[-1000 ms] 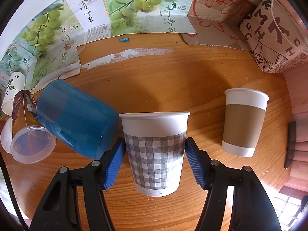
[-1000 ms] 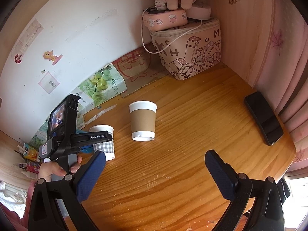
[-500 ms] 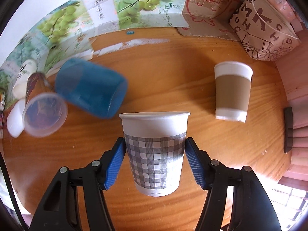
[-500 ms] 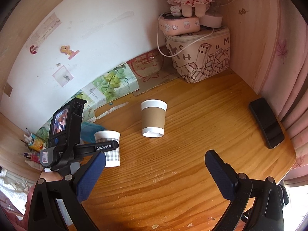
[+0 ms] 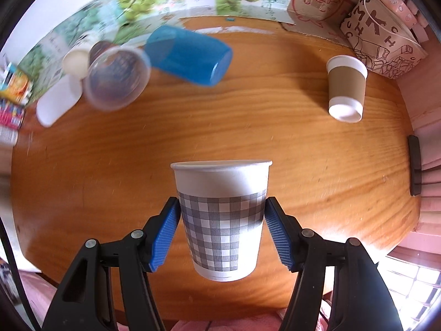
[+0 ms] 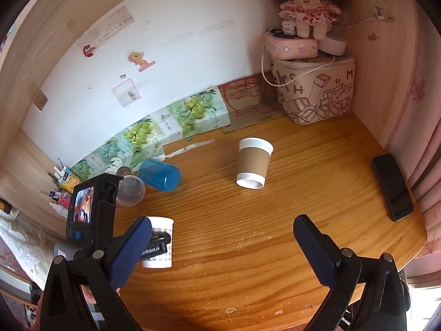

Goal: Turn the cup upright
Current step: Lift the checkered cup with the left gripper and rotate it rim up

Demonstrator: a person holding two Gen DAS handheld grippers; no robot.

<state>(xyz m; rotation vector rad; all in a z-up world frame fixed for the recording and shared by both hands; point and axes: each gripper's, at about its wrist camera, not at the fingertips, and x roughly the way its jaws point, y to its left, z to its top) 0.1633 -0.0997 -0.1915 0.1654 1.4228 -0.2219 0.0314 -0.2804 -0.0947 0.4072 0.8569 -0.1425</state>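
Wooden table [image 6: 248,248], brown-sleeved cup [image 6: 254,163], blue tumbler [image 6: 160,174], phone [image 6: 392,190]

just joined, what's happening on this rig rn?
The left gripper is clamped on a checked paper cup, held rim-up above the wooden table. The right gripper hangs open, holding nothing. A brown-sleeved cup sits on the table, and a blue cup and a clear cup lie on their sides at the back.

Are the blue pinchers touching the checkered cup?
Touching. The left wrist view shows both blue pads of the left gripper pressed against the checkered cup's sides, no gap.
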